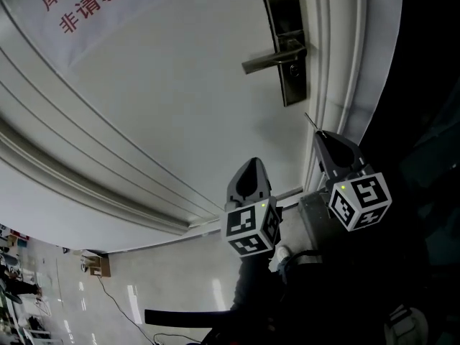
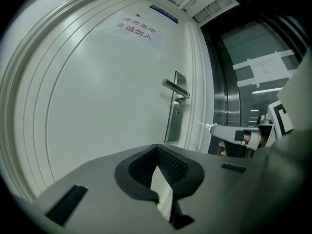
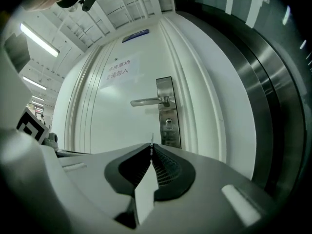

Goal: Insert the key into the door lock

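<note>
While the head view shows only a thin sliver of the slim metal key (image 1: 311,122) poking from the right gripper (image 1: 321,136), the right gripper view shows its jaws clamped on that key (image 3: 151,144). The tip is short of the keyhole (image 3: 168,123) in the silver door lock plate (image 3: 165,89), below the lever handle (image 3: 146,101). The left gripper (image 2: 157,150) has its jaws pressed together on nothing, clear of the white door (image 2: 97,91).
</note>
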`<state>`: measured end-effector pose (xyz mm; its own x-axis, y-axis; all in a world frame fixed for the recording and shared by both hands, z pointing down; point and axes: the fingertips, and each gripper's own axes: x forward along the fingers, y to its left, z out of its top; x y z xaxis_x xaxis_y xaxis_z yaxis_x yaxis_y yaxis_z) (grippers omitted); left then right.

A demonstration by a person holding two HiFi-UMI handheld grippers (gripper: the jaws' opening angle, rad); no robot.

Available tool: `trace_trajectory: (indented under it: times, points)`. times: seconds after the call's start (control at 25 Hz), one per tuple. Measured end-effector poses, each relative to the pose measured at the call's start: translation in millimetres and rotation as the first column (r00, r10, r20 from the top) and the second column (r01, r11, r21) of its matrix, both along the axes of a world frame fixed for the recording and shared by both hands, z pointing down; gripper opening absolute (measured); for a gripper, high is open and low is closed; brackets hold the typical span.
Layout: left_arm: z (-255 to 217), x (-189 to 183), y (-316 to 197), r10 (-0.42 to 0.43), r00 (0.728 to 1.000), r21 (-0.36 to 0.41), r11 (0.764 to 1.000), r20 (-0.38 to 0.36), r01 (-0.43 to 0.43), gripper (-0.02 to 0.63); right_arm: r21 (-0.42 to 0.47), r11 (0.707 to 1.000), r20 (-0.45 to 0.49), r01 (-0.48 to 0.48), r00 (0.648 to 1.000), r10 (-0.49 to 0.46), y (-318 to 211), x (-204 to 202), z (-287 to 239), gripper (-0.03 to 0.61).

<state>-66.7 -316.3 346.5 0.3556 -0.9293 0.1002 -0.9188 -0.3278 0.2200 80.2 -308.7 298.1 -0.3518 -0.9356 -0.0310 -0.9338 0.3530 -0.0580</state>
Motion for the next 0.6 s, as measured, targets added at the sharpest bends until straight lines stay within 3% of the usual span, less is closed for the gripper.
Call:
trace_trajectory:
  times: [0.16, 0.28, 0.4, 0.6]
  points:
    - [3.1, -4.8, -22.8, 0.031, 0.999, -0.013, 0.999, -0.011, -0.031, 0.002, 0.049, 0.997, -0.144, -0.054, 0.988, 0.06, -25.8, 2.8, -9.2, 0.013]
    - [1.1, -6.2, -36.0, 0.061, 0.998, -0.01, 0.998, -0.018, -0.061, 0.002, 0.116, 0.988, -0.322, -0.099, 0.937, 0.132, -43.5, 4.5, -19.2, 0.012]
    - [-0.9, -8.6, -47.7, 0.079, 0.997, -0.002, 0.997, -0.015, -0.08, 0.002, 0.177, 0.976, -0.487, -0.127, 0.85, 0.199, -58.8, 4.8, -24.3, 0.013]
    - [6.0, -10.1, -61.3, 0.091, 0.996, -0.021, 0.996, -0.022, -0.092, 0.002, 0.272, 0.952, -0.701, -0.142, 0.648, 0.297, -77.6, 5.2, -33.0, 0.012]
